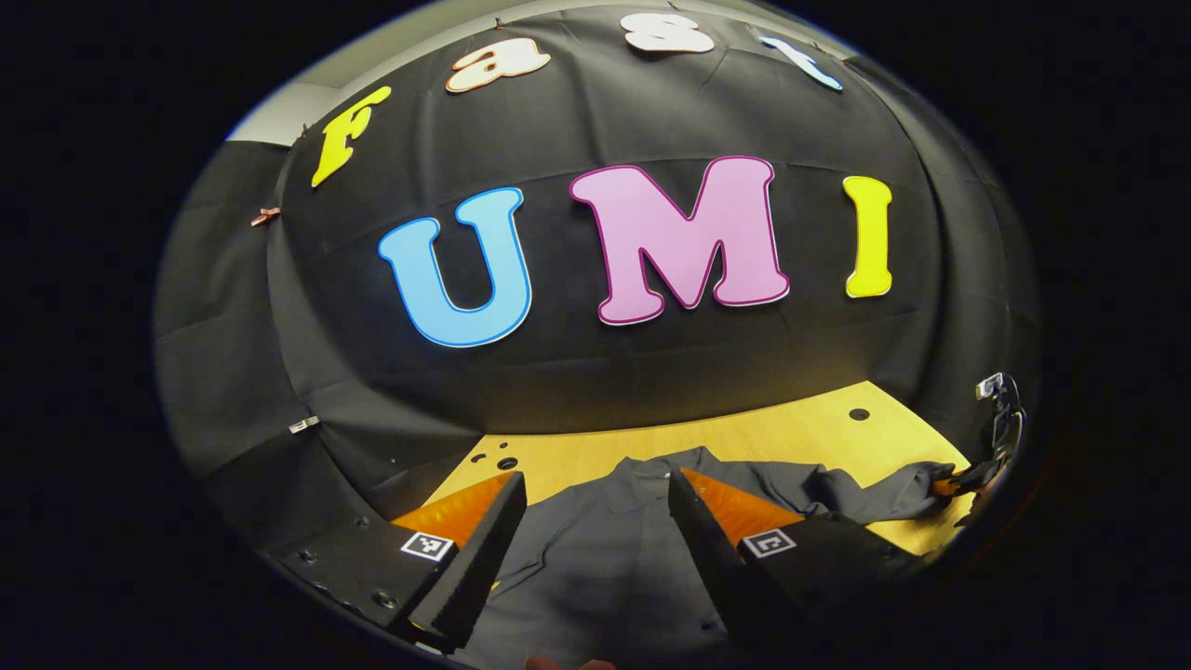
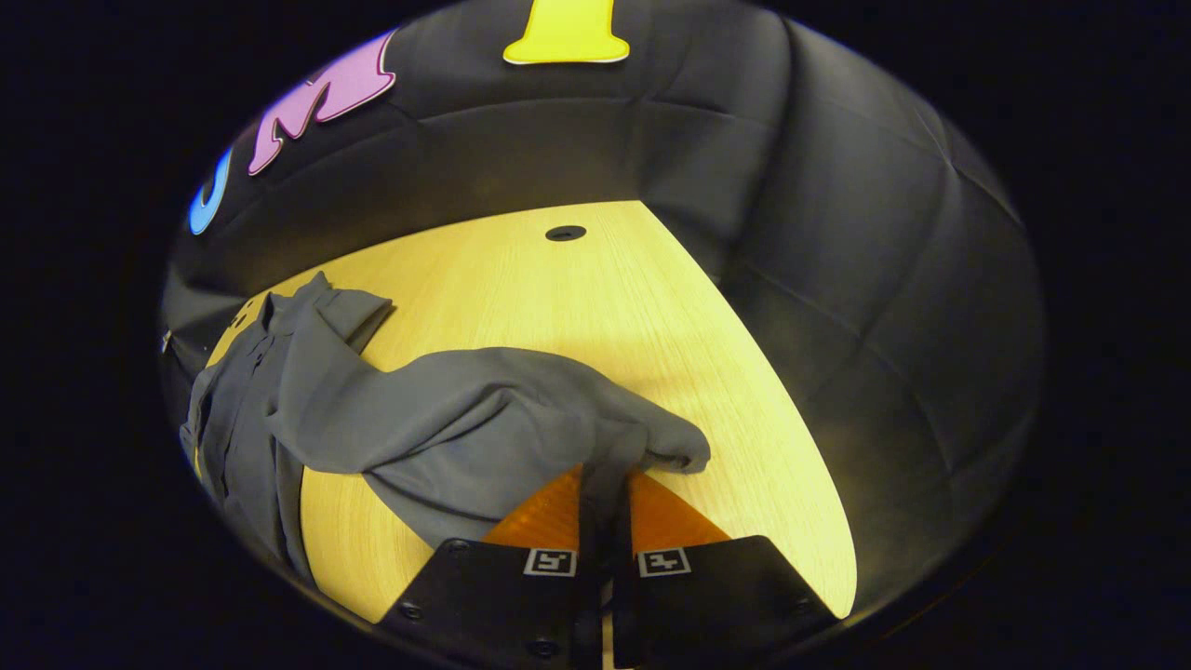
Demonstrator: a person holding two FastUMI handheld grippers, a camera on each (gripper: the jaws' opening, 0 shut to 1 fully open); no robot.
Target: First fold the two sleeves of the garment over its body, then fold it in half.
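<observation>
The shirt [image 2: 447, 419] is a plain dark grey, with no pattern. The desk [image 2: 595, 307] beneath it is pale yellow wood with fine straight grain, and a small black round hole [image 2: 565, 233] sits near its far edge.

Staged recording booth, lab-like rather than domestic. Enclosed at the back and sides by black cloth wall [image 1: 595, 391], creased and clipped in panels. Pale wooden table [image 2: 577, 298] with round drilled holes [image 2: 565, 233], lit brightly from above. Strip of plain light wall above the cloth.
</observation>
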